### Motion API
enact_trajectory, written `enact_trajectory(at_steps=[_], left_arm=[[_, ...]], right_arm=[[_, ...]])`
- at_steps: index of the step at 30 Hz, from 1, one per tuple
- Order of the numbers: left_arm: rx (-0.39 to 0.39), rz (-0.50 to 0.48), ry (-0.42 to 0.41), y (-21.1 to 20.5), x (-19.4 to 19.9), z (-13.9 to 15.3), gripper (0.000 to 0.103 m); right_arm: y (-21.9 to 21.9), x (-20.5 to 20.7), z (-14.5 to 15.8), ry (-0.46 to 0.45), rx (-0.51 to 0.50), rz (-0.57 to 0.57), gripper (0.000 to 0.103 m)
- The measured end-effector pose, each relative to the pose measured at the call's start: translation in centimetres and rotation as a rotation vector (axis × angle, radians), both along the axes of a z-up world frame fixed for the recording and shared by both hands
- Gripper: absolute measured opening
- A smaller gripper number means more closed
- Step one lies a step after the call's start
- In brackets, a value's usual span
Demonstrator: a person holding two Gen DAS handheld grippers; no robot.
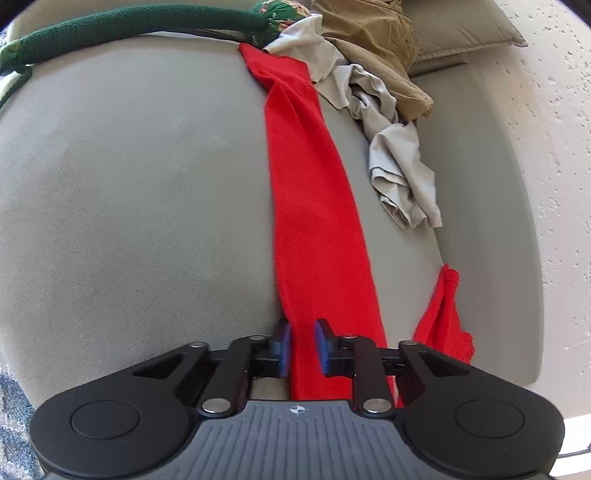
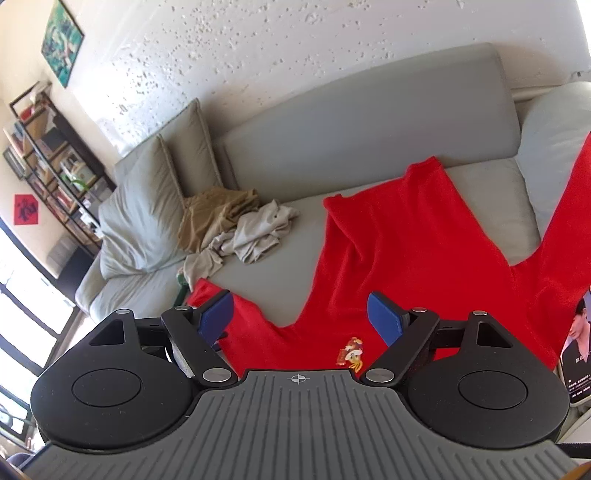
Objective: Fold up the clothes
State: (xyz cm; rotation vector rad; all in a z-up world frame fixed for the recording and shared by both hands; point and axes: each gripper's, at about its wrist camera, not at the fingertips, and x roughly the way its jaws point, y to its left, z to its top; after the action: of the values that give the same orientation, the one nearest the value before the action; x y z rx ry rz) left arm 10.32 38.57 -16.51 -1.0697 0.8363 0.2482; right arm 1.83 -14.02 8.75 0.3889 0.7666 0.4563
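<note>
A red garment [image 1: 314, 206] stretches in a long taut band across the grey sofa seat [image 1: 129, 203], from the far clothes pile down to my left gripper [image 1: 303, 347]. The blue pads are pressed on this red cloth from both sides, so the gripper is shut on it. Another bunch of the red fabric [image 1: 447, 314] hangs to the right. In the right wrist view the red garment [image 2: 399, 251] lies spread over the seat, with a small cartoon emblem [image 2: 351, 356] near the camera. My right gripper [image 2: 301, 317] hovers above it, open, with nothing between its fingers.
Crumpled tan clothing [image 2: 218, 216] and a light grey garment [image 2: 258, 232] are piled by the sofa pillows [image 2: 147, 206]. A dark green garment [image 1: 129, 26] lies along the seat's far edge. A shelf [image 2: 48, 147] stands at left; a phone screen [image 2: 580, 350] shows at right.
</note>
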Motion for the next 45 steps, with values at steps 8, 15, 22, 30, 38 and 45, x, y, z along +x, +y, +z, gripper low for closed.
enact_trajectory(at_steps=[8, 15, 22, 30, 38, 45], left_arm=[[0.121, 0.040, -0.029, -0.8, -3.2, 1.2, 0.003], [0.062, 0.043, -0.025, -0.3, -4.0, 1.0, 0.009], [-0.049, -0.093, -0.054, -2.7, -5.3, 1.8, 0.025], [0.006, -0.253, 0.013, -7.3, -3.5, 0.9, 0.002], [0.152, -0.213, 0.092, -9.0, -6.5, 3.9, 0.002], [0.417, -0.240, 0.103, -13.5, -9.8, 8.4, 0.041]], right_arm=[[0.2, -0.2, 0.0, 0.002, 0.002, 0.015, 0.083], [1.0, -0.3, -0.6, 0.021, 0.003, 0.048, 0.084], [-0.2, -0.4, -1.3, 0.046, 0.020, 0.017, 0.084], [0.3, -0.3, -2.1, 0.071, 0.025, 0.037, 0.084], [-1.4, -1.5, -3.6, 0.110, 0.008, 0.026, 0.085], [-5.3, -2.0, -6.3, 0.190, 0.043, -0.019, 0.086]])
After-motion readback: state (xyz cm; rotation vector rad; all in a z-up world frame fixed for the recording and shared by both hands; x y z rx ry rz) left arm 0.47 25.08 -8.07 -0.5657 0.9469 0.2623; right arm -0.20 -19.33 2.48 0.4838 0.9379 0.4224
